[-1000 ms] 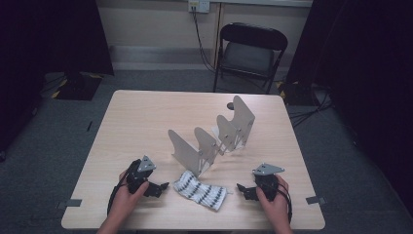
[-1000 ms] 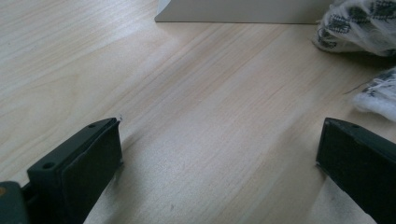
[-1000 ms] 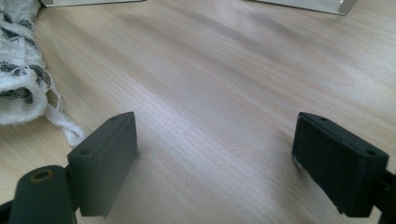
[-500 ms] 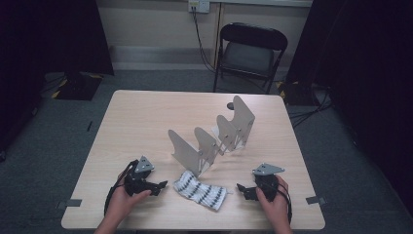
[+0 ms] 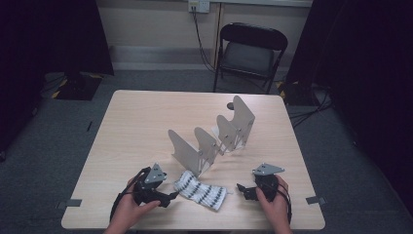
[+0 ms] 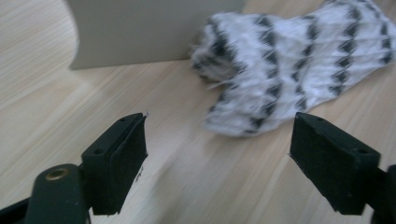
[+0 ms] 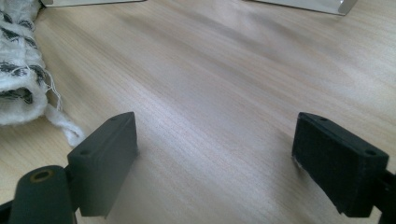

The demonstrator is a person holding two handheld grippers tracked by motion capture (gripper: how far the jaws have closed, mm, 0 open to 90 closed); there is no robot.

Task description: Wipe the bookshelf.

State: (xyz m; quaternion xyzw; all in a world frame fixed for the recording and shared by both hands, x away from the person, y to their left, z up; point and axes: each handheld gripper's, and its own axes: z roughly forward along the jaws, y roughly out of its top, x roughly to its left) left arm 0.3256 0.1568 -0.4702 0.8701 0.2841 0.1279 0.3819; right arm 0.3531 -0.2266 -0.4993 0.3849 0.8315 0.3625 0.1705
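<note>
The sock [image 5: 200,191] lies flat on the worktop [image 5: 146,126], long axis running left gripper [image 5: 168,197] to right gripper [image 5: 242,190], nearer the left, whose empty jaws have just been closing; right gapes empty.

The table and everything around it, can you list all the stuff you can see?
sock: one, white with dark grey zigzags, lying flat at the near edge of the table between the two grippers
rack: one, grey metal with four upright dividers, middle of the table
table: one, light wood, centre of the room
folding chair: one, black, behind the table by the wall
wall socket: one, white, on the wall with cables hanging down
left gripper: one, black, jaws open and just been closing, nothing between them, beside the sock
right gripper: one, black, jaws open, resting on the table
</note>
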